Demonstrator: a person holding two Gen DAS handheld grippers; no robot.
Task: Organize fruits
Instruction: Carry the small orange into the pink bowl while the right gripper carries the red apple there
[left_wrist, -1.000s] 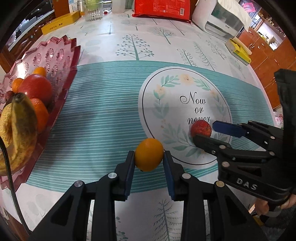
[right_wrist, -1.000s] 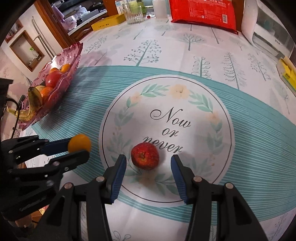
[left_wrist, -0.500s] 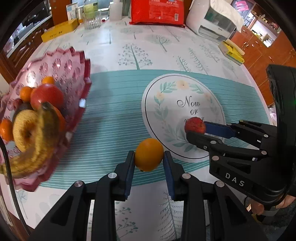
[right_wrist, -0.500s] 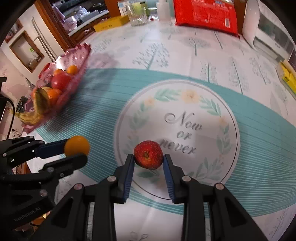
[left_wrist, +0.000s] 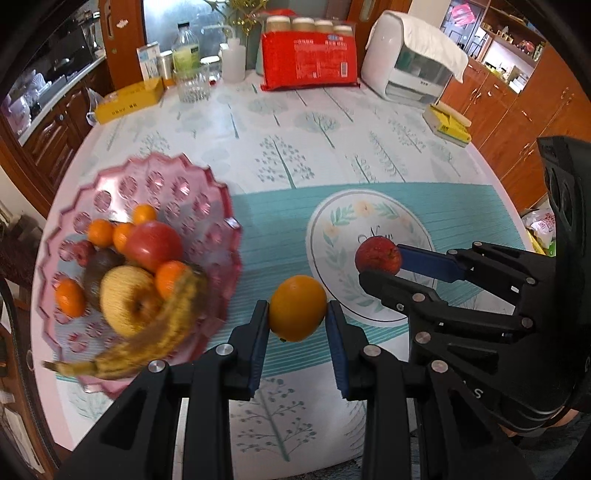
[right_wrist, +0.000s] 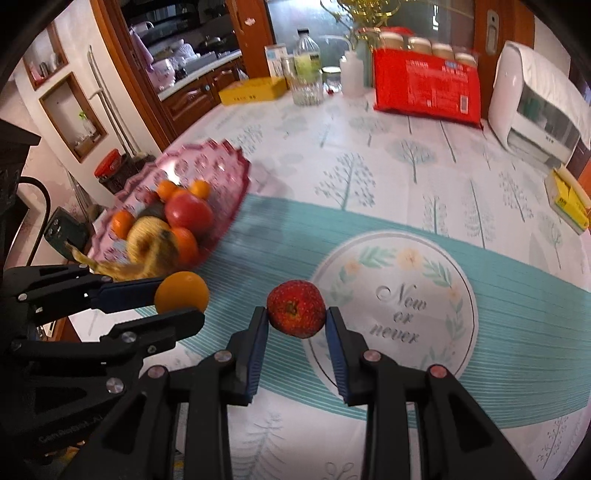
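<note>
Orange (left_wrist: 297, 308): round, smooth, clamped in left gripper (left_wrist: 297, 325) above cloth (left_wrist: 280, 122).
Apple (right_wrist: 296, 308): red, speckled, clamped in right gripper (right_wrist: 296, 325).
Bowl (left_wrist: 218, 206): pink, scalloped, left.
Pose: both angled down.

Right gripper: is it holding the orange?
No. The right gripper is shut on the red apple; the orange sits in the left gripper.

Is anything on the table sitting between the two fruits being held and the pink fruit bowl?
Nothing visible: only bare tablecloth lies between the orange, the red apple and the pink bowl.
</note>
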